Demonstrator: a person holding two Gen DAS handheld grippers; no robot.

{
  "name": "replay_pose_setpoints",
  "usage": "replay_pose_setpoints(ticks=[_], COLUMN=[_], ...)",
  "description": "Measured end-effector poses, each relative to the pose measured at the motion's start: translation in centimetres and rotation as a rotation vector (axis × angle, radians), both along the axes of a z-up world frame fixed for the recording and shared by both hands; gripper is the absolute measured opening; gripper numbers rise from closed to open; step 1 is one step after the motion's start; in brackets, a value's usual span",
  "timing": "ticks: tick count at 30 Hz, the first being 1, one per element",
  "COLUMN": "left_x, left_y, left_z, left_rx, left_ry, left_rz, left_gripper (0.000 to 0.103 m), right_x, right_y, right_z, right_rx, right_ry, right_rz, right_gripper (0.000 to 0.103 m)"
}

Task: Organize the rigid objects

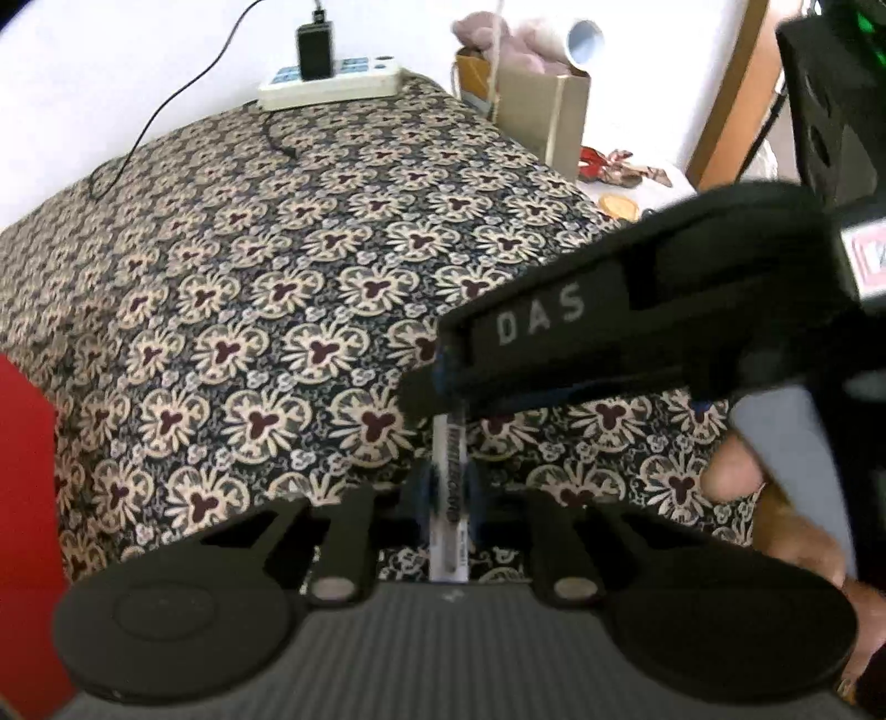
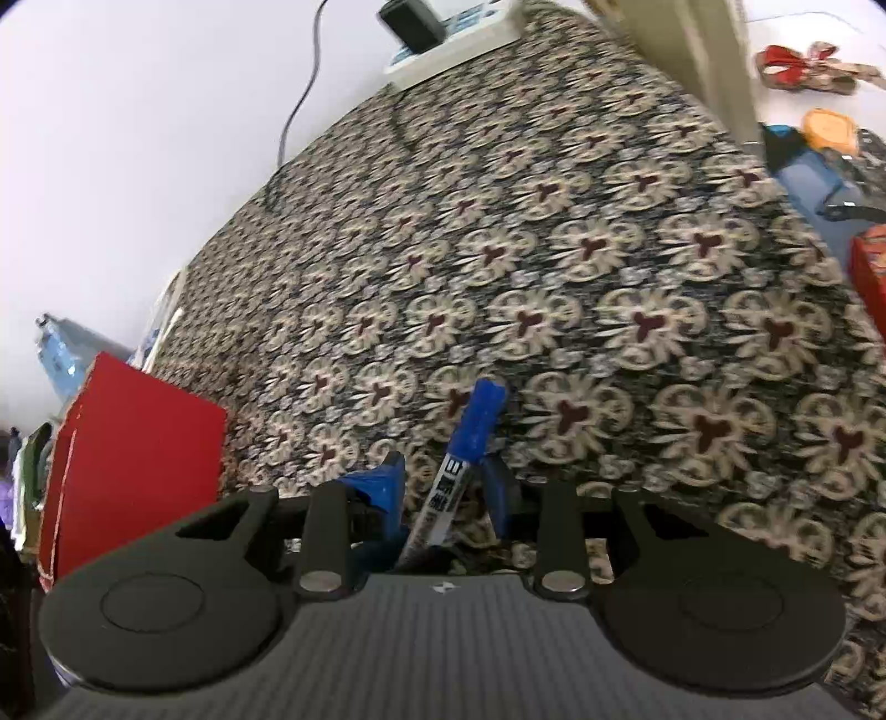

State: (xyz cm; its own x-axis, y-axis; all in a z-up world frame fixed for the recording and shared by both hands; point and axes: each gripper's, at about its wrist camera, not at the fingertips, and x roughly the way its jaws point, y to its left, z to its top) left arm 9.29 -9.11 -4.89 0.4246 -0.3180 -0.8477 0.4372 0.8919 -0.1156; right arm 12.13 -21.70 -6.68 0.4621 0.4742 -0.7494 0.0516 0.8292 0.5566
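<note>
Marker (image 2: 451,482) with blue cap (image 2: 480,412) between blue fingers (image 2: 382,487) of right tool (image 2: 443,493), cap end forward, white barrel running back toward tool body; jaws narrow around it, firm clamp hard to confirm. Same marker (image 1: 447,487) in left view: white printed barrel upright between fingers of left tool (image 1: 446,498), closed on it. Both tools on 1 marker, above floral cloth (image 1: 266,277) over bench.

Blocking left view: right tool body (image 1: 637,310), black, marked "DAS", crossing from right edge, tip right above marker top. Hand (image 1: 775,509) at right edge, partly seen.

Around: red box (image 2: 133,459) standing at left, near tools. White power strip (image 1: 332,83) with black adapter (image 1: 315,50) at far bench edge, black cable (image 1: 183,94) trailing left over edge. Tan paper bag (image 1: 548,116) at far right corner, pink plush (image 1: 498,30) behind. Red ribbon clutter (image 2: 803,66) beyond right edge, blurred.
</note>
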Motion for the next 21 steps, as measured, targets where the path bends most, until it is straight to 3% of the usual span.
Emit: replay_pose_setpoints(ticks=[6,11,21], left_x=[-0.1,-0.8,-3.3], left_y=[2.1,2.8,2.9], left_z=[0.2,0.3,2.7], left_rx=[-0.072,-0.107,-0.114], left_ry=[0.053,0.085,0.040], left_rz=[0.064,0.081,0.036], left_gripper=[0.010,0.010,0.010], right_x=[0.0,-0.2,-2.6], right_y=[0.9,0.4,1.1], right_z=[-0.3,-0.9,0.1], right_rx=[0.024,0.098,0.043], right_ry=[-0.015,0.025,0.008], right_rz=[0.053,0.040,0.079], right_gripper=[0.014,0.012,0.007])
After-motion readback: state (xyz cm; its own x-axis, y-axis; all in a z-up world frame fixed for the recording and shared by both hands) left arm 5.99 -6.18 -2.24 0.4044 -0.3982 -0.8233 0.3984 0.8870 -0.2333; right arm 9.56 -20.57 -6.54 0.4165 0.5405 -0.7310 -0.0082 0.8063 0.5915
